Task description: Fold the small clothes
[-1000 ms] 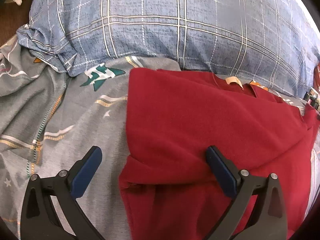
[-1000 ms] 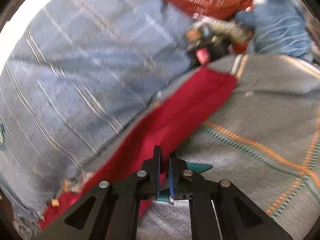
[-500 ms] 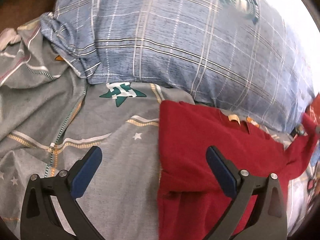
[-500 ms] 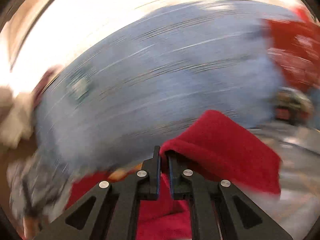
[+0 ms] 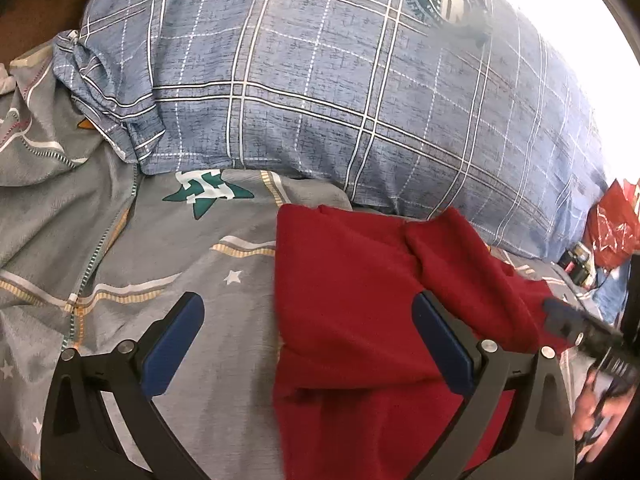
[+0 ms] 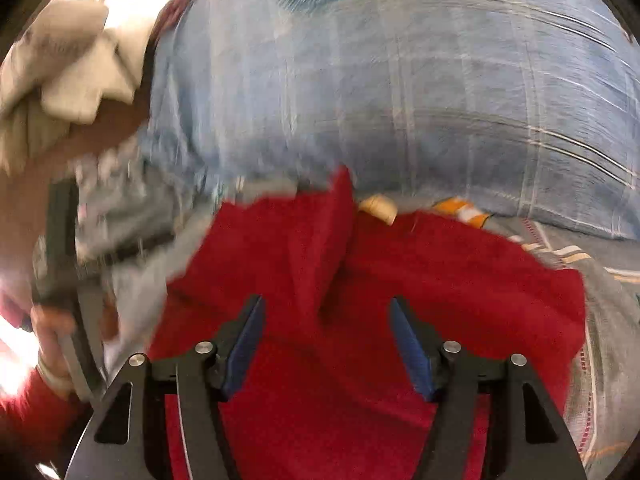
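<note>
Our right gripper (image 6: 326, 322) is opening its jaws over the red garment (image 6: 440, 280), and no cloth sits between the pads now. A second ago those same jaws were pinched shut on a red edge out beside the garment; half a second ago they were carrying it, blurred, across the front of the blue plaid pillow (image 5: 320, 80). Now that flap (image 5: 472, 264) lies folded over the garment's right part, its edge running down the middle in the right wrist view. We read this as the right side fold just laid and let go.

Our left gripper (image 5: 308, 344) hangs wide open above the bed, one finger over the grey patterned sheet (image 5: 140, 240) and the other over the red cloth, gripping nothing. It has lifted a little since a second ago, so more of the sheet and the pillow shows.

The garment lies flat on the sheet, its top edge just below the pillow. Its left side already shows a straight folded edge, so we judge a crosswise fold from the bottom comes next.
</note>
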`<state>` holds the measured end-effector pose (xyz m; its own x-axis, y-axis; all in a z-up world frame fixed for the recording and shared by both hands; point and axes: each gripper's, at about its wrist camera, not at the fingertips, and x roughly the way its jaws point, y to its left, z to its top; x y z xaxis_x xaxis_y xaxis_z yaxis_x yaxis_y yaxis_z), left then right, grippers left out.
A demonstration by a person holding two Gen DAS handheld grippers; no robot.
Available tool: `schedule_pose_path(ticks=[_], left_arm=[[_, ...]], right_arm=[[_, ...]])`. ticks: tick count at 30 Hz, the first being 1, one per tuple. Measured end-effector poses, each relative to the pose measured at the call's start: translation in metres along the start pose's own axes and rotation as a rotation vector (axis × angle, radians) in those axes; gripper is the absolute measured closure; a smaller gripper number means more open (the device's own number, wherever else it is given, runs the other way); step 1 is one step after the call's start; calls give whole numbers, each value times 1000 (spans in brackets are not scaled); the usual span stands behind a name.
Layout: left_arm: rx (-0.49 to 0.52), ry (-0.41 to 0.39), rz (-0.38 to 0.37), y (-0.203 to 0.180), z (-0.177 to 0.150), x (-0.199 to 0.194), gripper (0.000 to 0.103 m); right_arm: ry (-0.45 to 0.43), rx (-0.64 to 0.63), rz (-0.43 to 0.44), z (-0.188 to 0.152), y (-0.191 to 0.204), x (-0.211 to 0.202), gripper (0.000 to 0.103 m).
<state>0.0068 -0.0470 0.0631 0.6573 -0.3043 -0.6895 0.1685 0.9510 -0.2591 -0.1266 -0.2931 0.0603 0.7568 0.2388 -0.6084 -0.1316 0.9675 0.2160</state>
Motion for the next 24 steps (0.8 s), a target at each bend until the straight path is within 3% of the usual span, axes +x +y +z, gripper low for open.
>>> schedule_pose_path(ticks=[2, 6, 8, 10, 13, 18, 22, 24], left_arm=[[-3, 4, -1, 1, -1, 2, 0], [-36, 12, 2, 10, 1, 4, 0], [-55, 8, -6, 15, 3, 1, 0], [-87, -3, -25, 22, 7, -3, 0], [-118, -12, -36, 29, 9, -5, 0], [-112, -3, -87, 25, 9, -5, 0], [-98, 10, -106, 22, 6, -3, 0], [-93, 34, -113, 20, 5, 1, 0]], right_arm=[[-17, 15, 11, 10, 2, 7, 35], [-8, -1, -54, 14, 15, 47, 35], [25, -17, 107, 7, 32, 55, 36], [28, -188, 178, -5, 70, 46, 33], [110, -384, 182, -24, 104, 41, 33], [120, -327, 211, -27, 86, 30, 33], [104, -270, 178, -14, 78, 21, 33], [54, -295, 142, -8, 74, 7, 33]])
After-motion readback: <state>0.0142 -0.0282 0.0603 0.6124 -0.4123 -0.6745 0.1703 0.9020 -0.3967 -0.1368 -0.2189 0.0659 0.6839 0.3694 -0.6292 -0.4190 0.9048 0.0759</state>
